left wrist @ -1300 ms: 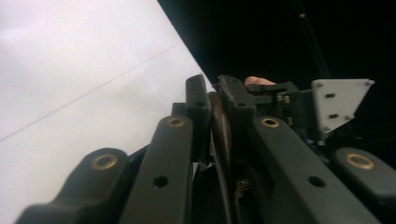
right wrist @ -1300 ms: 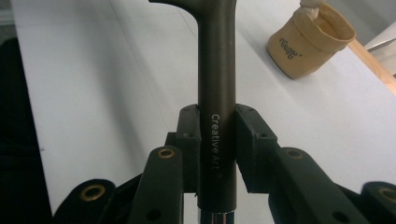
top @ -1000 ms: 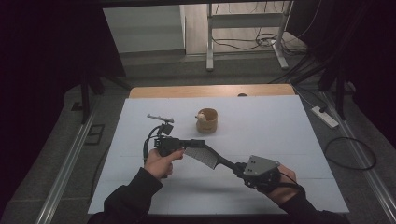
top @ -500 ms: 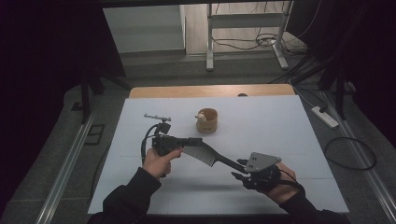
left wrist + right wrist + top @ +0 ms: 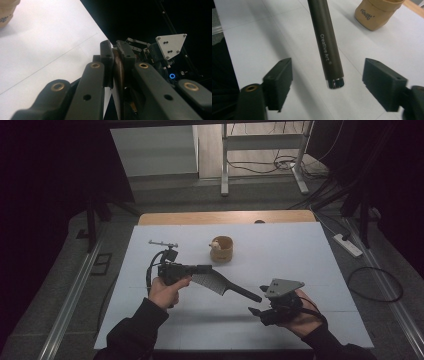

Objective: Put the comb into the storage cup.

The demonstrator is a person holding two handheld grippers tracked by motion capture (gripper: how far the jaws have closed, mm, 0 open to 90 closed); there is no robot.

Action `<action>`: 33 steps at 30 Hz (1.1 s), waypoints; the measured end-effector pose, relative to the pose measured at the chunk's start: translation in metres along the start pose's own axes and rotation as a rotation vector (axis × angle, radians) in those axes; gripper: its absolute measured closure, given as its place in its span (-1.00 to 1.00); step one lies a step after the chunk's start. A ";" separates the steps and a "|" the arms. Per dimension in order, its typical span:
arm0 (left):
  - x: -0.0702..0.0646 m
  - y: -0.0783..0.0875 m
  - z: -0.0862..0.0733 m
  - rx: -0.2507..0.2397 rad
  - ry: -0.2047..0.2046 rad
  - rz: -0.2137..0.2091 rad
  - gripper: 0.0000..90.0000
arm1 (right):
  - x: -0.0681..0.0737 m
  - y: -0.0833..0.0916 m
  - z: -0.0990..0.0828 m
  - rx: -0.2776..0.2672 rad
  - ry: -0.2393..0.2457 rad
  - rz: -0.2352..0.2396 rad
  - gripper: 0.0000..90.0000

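White tabletop (image 5: 320, 265) under a dark room carries a tan cup (image 5: 222, 249) near its middle. Above the table, a black comb (image 5: 220, 285) hangs level, its toothed end clamped tight in the left gripper (image 5: 202, 269). Its handle tip lies between the pads of the right gripper (image 5: 328, 82), which have just been opening, now wide apart and touching nothing.

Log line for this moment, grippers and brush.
left gripper: shut on brush | right gripper: open, jaws just opened, handle between them untouched | cup: beyond
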State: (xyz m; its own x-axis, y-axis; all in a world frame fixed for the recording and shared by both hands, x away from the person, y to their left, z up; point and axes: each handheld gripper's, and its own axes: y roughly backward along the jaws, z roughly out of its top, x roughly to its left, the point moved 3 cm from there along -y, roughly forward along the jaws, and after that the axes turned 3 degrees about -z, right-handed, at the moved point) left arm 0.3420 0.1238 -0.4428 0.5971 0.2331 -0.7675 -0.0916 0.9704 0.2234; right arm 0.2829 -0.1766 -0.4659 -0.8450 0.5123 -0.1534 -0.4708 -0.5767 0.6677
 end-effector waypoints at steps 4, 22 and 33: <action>0.000 0.003 0.001 -0.006 -0.002 0.008 0.86 | -0.002 0.000 -0.001 0.015 -0.022 0.005 -0.62; -0.001 0.028 0.013 -0.046 -0.035 0.092 0.86 | -0.015 0.005 -0.013 0.054 -0.101 -0.002 -0.99; -0.005 0.041 0.026 -0.057 -0.070 0.148 0.86 | -0.021 0.011 -0.024 0.082 -0.134 -0.027 -1.00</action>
State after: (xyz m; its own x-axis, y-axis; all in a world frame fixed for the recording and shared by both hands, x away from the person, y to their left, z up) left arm 0.3554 0.1610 -0.4142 0.6275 0.3703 -0.6849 -0.2262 0.9284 0.2947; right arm 0.2890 -0.2095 -0.4729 -0.7884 0.6104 -0.0771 -0.4659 -0.5104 0.7228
